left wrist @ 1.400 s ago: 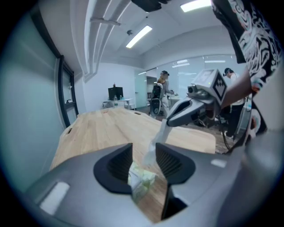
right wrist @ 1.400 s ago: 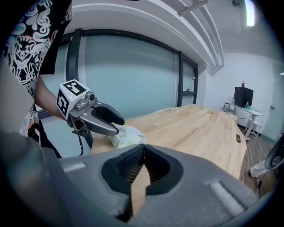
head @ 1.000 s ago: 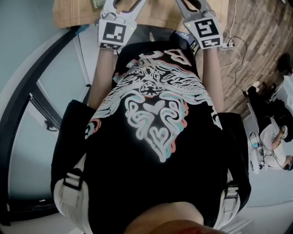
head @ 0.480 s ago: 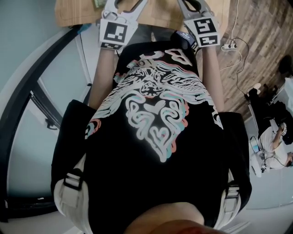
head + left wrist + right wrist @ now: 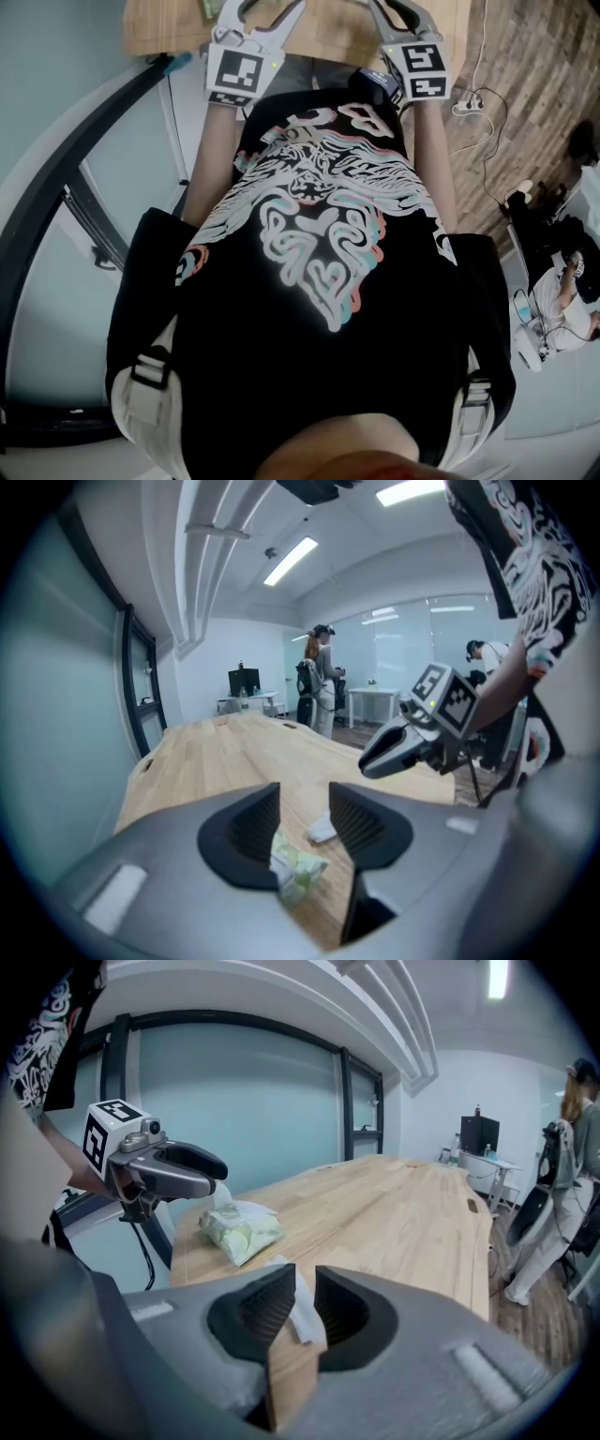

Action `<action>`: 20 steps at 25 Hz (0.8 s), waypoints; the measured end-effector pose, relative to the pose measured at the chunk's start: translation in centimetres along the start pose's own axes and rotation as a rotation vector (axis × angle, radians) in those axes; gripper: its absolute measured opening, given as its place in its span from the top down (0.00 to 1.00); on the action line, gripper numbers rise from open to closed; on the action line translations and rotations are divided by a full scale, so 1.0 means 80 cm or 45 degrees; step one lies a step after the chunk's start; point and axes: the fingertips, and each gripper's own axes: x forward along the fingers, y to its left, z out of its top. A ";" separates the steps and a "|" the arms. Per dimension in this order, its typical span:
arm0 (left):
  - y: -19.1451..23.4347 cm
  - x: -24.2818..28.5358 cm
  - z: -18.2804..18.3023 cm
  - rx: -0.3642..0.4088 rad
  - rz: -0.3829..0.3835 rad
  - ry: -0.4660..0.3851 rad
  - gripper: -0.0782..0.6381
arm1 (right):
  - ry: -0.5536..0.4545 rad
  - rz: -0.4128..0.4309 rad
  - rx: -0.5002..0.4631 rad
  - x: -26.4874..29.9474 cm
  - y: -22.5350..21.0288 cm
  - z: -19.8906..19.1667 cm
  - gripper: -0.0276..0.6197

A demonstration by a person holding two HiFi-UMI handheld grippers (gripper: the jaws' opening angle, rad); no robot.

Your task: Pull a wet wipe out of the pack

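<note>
Head view: left gripper (image 5: 251, 28) and right gripper (image 5: 398, 23) are found shifted slightly rightward over the table (image 5: 328, 26).
Left gripper view: jaws are held apart, nothing gripped; wipe pack (image 5: 298, 869) and loose wipe (image 5: 322, 830) are seen lying on the wood beyond.
Right gripper view: jaws are narrowly parted, nothing gripped.

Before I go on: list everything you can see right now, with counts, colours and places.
wet wipe pack: 1, pale green, on the table near its edge, white tuft at its top
loose wipe: 1, white, flat on the table beside the pack
table: 1, light wood, long
monitor: 1, dark, on a far desk
power strip: 1, white, on the wood floor
bystanders: at least 2, standing in the background
left gripper: grey, jaws apart, over the pack
right gripper: grey, jaws slightly apart, empty
</note>
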 end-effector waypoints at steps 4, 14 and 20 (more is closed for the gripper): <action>0.008 -0.013 0.006 -0.016 0.005 -0.024 0.68 | -0.135 -0.122 0.008 -0.023 -0.012 0.028 0.87; 0.037 -0.037 0.051 -0.031 0.098 -0.173 0.91 | -0.311 -0.260 0.099 -0.073 -0.026 0.067 0.96; 0.040 -0.031 0.062 -0.012 0.120 -0.166 0.91 | -0.367 -0.311 0.132 -0.098 -0.039 0.085 0.96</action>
